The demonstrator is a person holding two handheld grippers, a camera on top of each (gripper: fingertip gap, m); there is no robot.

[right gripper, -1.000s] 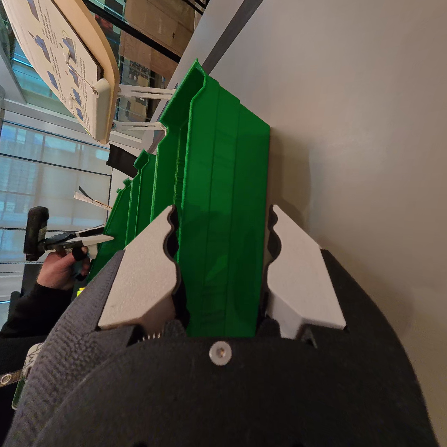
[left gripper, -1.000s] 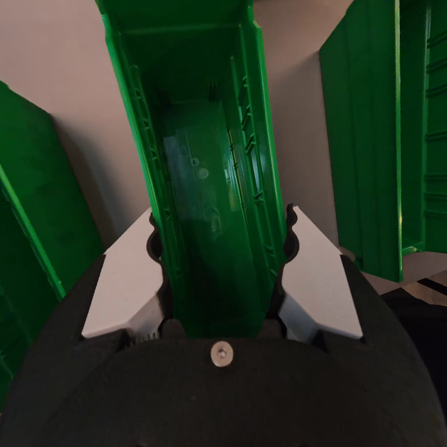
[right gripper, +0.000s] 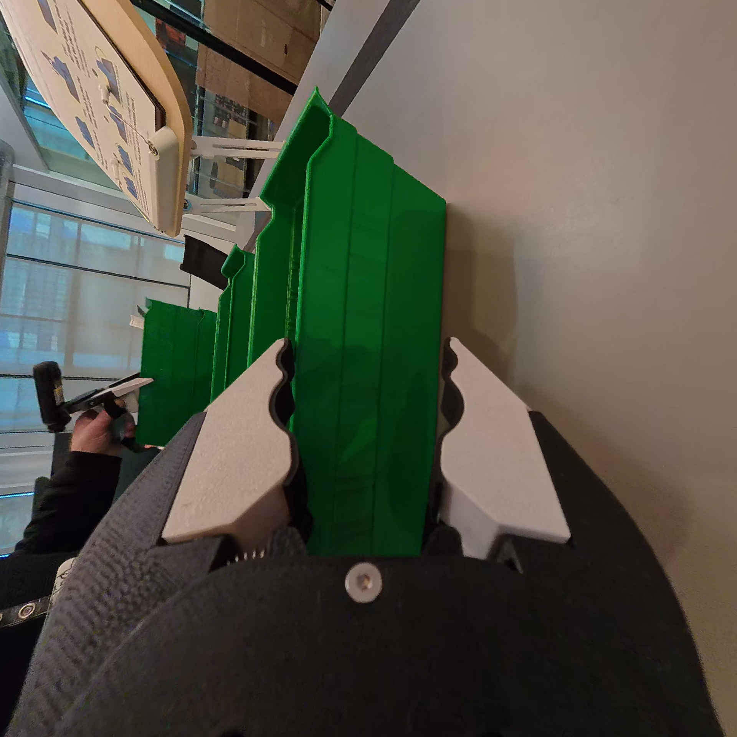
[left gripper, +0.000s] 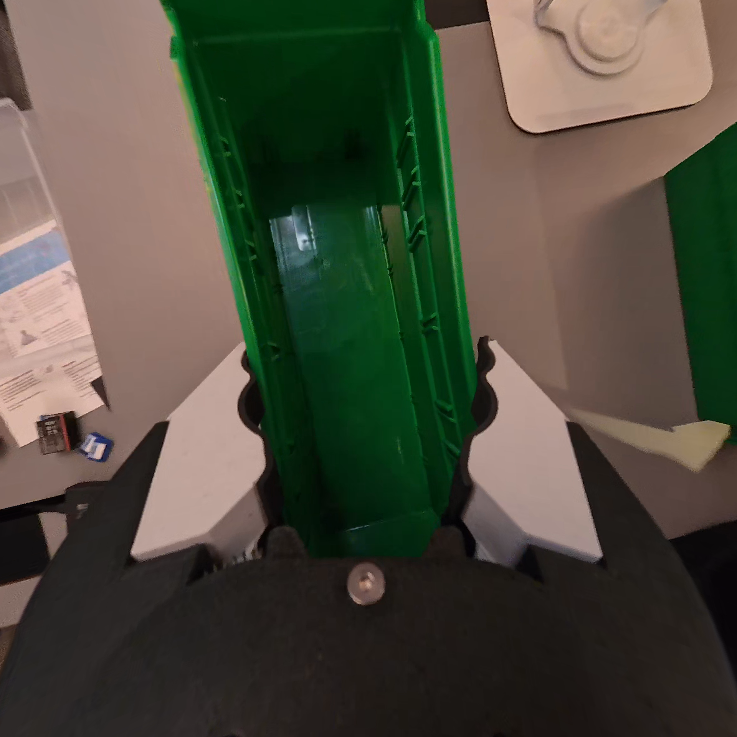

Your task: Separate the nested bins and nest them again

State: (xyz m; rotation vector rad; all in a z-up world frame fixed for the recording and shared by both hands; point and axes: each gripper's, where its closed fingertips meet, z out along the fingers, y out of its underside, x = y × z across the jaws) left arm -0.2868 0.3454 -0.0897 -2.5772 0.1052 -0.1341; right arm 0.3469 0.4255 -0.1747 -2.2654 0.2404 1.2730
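You are in the separating half of the job, by my reading: each claw carries its own green bin and the two are well apart. Your left gripper [left gripper: 365, 402] is pinched across the near end of a narrow green bin [left gripper: 319, 279], one pad on each long side wall, with the open cavity facing the camera. That bin hangs clear above the grey table [left gripper: 139, 199].

Your right gripper [right gripper: 367, 402] is clamped on a second green bin [right gripper: 371, 319] that lies on its side, its base just beside the table surface. Whether it touches I cannot tell. In the right wrist view, the lifted bin shows to the left of the right-held bin, past one more green bin [right gripper: 233, 319] that stands between them.

Your left hand [right gripper: 99, 430] is wrapped around the handle, dark sleeve behind it.

Next comes re-nesting: turn both bins to match, line up the rims, then slide one straight into the other. The ribbed side walls could catch if you come in skewed.
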